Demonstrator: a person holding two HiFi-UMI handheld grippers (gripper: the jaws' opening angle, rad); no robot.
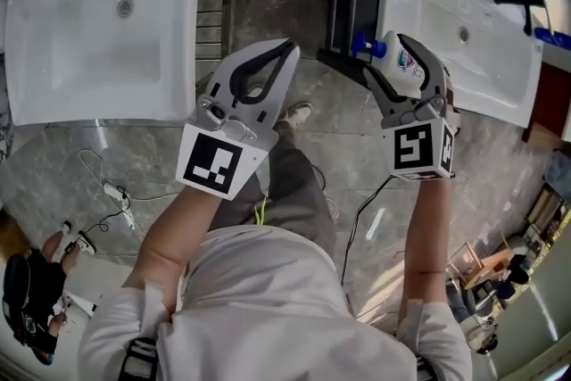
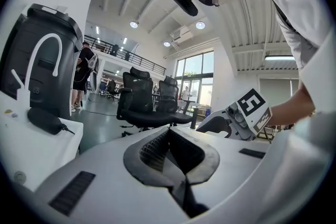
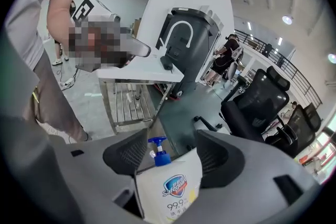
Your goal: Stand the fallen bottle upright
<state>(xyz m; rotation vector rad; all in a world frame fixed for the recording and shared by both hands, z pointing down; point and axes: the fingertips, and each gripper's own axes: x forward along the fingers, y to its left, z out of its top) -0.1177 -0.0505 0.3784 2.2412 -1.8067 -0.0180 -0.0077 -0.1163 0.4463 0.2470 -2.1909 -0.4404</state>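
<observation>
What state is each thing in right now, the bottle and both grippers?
left gripper: shut, nothing between its jaws.
right gripper: shut on the bottle.
bottle: held between the right gripper's jaws, pump end forward, not yet standing.

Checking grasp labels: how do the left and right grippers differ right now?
The left gripper has its fingers pressed together on nothing; the right gripper clamps a white soap bottle with a blue pump. The left hangs over the floor; the right is at the sink edge. Both carry marker cubes.
</observation>
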